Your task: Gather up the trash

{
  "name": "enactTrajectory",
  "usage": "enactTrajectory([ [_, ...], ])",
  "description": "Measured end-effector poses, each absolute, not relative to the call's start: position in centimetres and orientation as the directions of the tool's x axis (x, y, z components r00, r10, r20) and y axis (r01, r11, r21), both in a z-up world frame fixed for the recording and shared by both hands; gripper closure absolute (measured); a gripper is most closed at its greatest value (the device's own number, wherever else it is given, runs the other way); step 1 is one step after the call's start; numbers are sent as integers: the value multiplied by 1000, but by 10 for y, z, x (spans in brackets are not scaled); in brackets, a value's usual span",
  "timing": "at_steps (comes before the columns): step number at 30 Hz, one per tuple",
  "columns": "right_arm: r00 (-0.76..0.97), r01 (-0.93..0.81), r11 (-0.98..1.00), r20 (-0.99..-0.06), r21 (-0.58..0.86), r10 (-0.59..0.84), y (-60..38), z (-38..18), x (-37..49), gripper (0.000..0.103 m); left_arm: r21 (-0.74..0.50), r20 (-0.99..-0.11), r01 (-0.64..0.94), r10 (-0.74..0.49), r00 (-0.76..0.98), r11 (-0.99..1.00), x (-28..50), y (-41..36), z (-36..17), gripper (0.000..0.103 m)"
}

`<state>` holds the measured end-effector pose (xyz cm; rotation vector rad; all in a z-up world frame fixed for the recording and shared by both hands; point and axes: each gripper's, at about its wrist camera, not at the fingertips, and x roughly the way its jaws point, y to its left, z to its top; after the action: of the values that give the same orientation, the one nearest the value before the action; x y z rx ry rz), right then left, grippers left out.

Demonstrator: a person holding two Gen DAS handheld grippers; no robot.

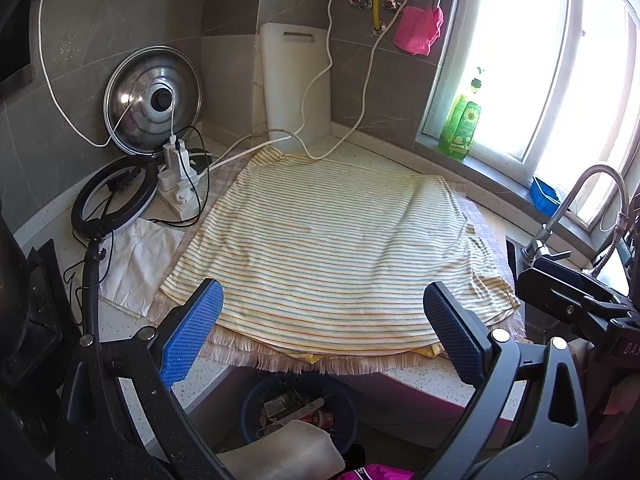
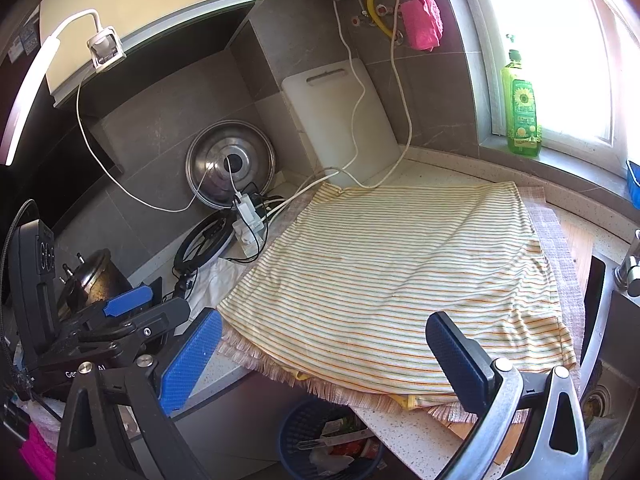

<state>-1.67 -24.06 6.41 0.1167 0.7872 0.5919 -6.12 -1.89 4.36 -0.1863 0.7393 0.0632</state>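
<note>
Trash (image 1: 298,410) lies in a dark blue basket (image 1: 256,394) on the floor, below the front edge of the counter (image 1: 424,380). I see wrappers and a long flat stick inside; the rest is too small to tell. The basket probably stands there so that things can be dropped straight down from the counter edge.

From left to right on the counter: a ring light (image 1: 116,196) lies flat in the corner, and a pot lid (image 1: 154,100) leans on the wall behind it. Just beside them is a power strip (image 1: 180,184) with white cables that go up to the wall socket. A white paper (image 1: 136,264) lies in front of the ring light, touching the edge of the cloth; I judge it may be the last piece to collect, but this is not sure. The striped cloth (image 1: 332,248) is spread over a fringed mat (image 1: 280,360) and is bare, so the task seems nearly finished. A cutting board (image 1: 296,84) stands against the wall behind it. On the window sill stands a green bottle (image 1: 460,124).

The left hand-held gripper (image 1: 324,320) hovers above the near edge of the cloth with its jaws wide apart and nothing between them. The right hand-held gripper (image 2: 324,346) is the same: wide apart, holding nothing, near the same edge.
</note>
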Motion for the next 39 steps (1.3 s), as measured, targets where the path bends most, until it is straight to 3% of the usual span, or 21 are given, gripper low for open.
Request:
enactTrajectory([
  [39,548,-431,841,-646,328,532,-246,59,-22,0,-131,-671,-96,-17,741,987,-63,-20,51,1],
])
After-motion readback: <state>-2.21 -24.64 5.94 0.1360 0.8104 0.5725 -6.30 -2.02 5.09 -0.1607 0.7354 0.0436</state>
